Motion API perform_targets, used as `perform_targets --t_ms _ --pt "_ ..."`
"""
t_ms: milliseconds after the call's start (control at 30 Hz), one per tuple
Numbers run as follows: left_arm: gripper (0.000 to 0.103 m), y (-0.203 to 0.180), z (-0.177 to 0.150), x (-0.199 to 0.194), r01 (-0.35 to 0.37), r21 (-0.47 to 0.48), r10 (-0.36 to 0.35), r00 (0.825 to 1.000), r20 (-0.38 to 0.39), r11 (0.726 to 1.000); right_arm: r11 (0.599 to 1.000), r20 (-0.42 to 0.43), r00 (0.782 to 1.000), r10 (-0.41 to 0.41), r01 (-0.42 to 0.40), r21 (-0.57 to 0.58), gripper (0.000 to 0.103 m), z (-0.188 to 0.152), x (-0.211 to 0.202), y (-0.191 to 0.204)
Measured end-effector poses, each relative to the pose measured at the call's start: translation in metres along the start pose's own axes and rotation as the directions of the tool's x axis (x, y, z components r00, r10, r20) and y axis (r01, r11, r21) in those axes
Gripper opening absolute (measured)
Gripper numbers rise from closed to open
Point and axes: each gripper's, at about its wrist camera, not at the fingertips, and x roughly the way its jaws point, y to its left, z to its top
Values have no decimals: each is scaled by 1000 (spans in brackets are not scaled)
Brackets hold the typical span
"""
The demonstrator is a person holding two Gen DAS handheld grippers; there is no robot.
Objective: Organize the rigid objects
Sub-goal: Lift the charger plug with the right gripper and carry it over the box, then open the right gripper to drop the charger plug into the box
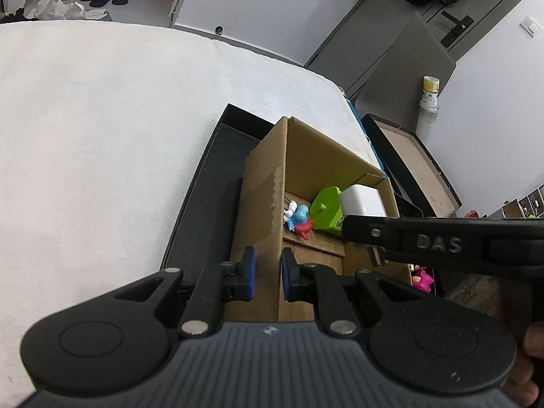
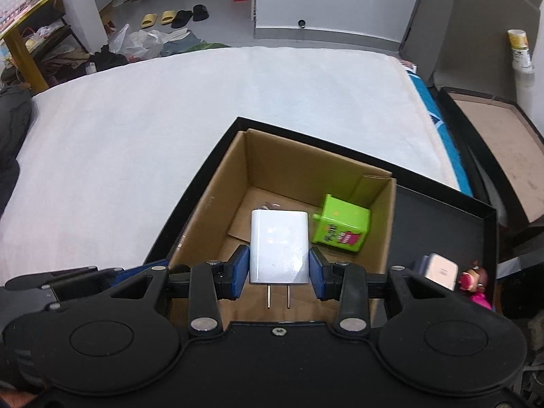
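Left claw (image 1: 268, 273) nearly closed around a wall edge; right claw (image 2: 279, 273) clamped, angled downward.

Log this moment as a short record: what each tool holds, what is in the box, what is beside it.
right tool: shut on the white charger, prongs toward the camera, above the cardboard box
left tool: shut on the box's near wall
in box: green toy block, blue and red figure
box sits in: black tray
beside box, in tray: pink figure, small white device
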Motion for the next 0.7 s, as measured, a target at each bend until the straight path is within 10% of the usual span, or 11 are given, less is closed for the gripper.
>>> perform_targets --t_ms 700 --pt "14 0 0 1 -9 4 9 1000 -1 1000 993 -29 996 90 -88 75 39 10 27 14"
